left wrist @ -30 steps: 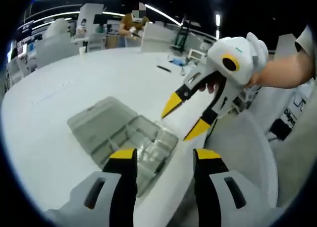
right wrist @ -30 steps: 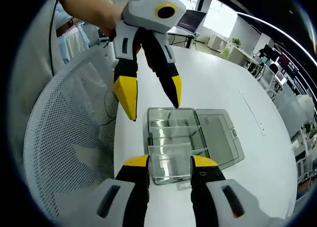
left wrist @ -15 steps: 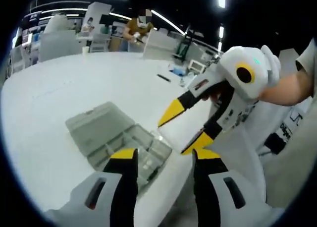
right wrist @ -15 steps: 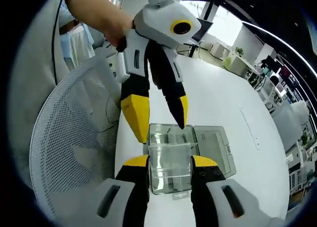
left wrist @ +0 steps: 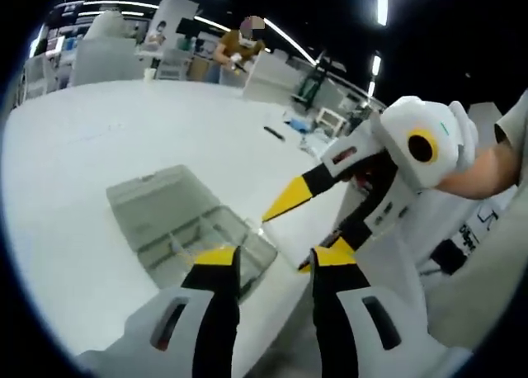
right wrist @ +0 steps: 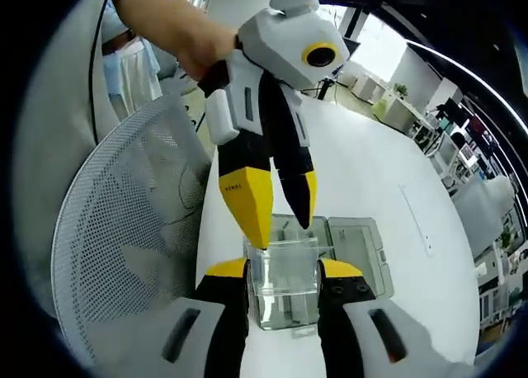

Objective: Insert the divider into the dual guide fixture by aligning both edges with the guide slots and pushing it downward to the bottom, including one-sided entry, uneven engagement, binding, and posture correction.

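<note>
A clear plastic compartment box (left wrist: 177, 217) lies on the white table (left wrist: 91, 139) with its lid folded open beside it. In the left gripper view, my left gripper (left wrist: 275, 261) is open just above the box's near corner. The right gripper (left wrist: 307, 229) comes in from the right, open, with its yellow tips over the box's edge. In the right gripper view, my right gripper (right wrist: 283, 271) frames the clear box (right wrist: 285, 300), whose lid (right wrist: 355, 242) lies to the right. The left gripper (right wrist: 276, 213) points down, its tips apart over the box's far end. I cannot make out a separate divider in the clear plastic.
A white mesh chair back (right wrist: 124, 254) stands close to the table's edge, right beside both grippers. A hand (right wrist: 177, 31) holds the left gripper. Small items (left wrist: 274, 133) lie farther along the table. A person (left wrist: 238, 46) stands at desks in the background.
Both grippers have closed in on the box and on each other. The left gripper's tips have come down to the box's far end, and its jaws look slightly narrower.
</note>
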`<state>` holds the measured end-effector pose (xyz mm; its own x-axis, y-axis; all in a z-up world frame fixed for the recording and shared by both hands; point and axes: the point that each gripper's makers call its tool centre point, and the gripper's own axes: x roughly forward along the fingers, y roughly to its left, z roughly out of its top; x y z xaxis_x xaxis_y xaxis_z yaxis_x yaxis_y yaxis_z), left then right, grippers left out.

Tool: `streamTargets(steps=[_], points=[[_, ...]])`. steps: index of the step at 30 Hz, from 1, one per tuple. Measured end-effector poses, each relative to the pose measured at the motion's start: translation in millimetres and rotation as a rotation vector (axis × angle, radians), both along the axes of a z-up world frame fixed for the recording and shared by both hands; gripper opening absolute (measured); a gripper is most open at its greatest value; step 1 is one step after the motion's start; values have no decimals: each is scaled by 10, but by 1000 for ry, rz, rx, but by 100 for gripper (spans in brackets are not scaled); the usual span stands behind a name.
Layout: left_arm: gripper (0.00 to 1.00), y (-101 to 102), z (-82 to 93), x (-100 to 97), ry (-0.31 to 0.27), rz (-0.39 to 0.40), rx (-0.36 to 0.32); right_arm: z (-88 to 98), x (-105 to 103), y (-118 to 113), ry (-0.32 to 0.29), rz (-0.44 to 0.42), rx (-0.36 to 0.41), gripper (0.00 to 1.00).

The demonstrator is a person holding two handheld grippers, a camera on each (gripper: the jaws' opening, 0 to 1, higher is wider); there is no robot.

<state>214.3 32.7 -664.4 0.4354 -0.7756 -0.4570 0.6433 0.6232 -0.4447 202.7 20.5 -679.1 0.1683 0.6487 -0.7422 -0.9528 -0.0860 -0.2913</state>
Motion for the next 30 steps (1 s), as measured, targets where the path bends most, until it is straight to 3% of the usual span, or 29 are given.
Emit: streamTargets(steps=[7,30], points=[[21,21,-25,19,46,33,-24,6,5,17,-4,0,4,27],[7,-15,-98,37,151,75,-38,1,47,91,-11,3,15,27]])
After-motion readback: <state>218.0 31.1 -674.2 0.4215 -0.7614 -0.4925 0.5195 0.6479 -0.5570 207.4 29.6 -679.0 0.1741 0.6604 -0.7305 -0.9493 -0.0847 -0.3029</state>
